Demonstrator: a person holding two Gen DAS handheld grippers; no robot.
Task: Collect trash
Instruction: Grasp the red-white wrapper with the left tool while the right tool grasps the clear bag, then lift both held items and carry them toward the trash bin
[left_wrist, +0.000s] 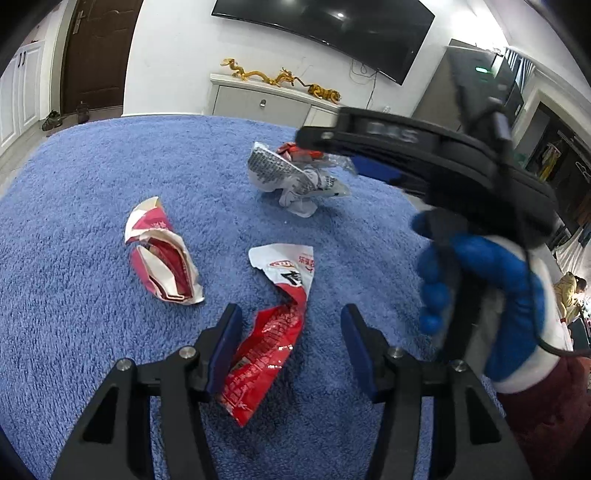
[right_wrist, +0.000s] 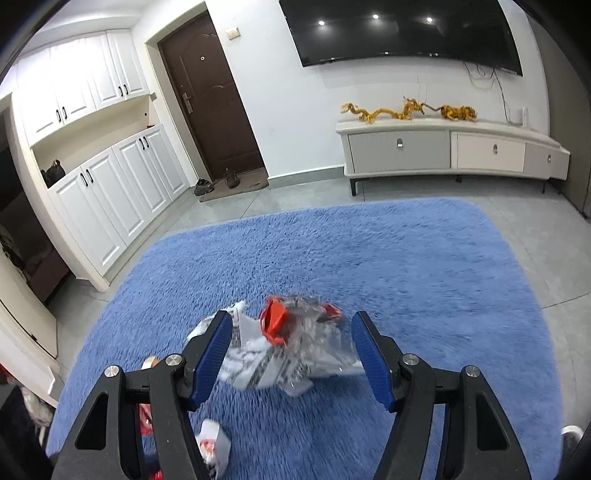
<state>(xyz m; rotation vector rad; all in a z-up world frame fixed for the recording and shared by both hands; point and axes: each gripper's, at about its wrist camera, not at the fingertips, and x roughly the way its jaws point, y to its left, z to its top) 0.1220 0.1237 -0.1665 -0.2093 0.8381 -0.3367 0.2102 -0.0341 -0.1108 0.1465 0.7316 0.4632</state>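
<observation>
On the blue shaggy carpet (left_wrist: 92, 184) lie three pieces of trash. A red and white snack wrapper (left_wrist: 273, 332) lies between the fingers of my left gripper (left_wrist: 290, 332); the jaws are open, with a gap on the right side. A crumpled pink and white carton (left_wrist: 162, 258) sits to its left. Farther back is a crumpled white printed wrapper with clear plastic (left_wrist: 291, 177). A blue-gloved hand (left_wrist: 480, 280) holds the other tool over it. In the right wrist view my right gripper (right_wrist: 291, 339) straddles that wrapper (right_wrist: 280, 354), jaws open, an orange scrap (right_wrist: 273, 321) on top.
Grey tile floor surrounds the carpet (right_wrist: 424, 277). A low TV cabinet (right_wrist: 443, 147) with golden figurines stands against the far wall under a TV. White cupboards (right_wrist: 110, 192) and a brown door (right_wrist: 214, 103) with shoes are at the left.
</observation>
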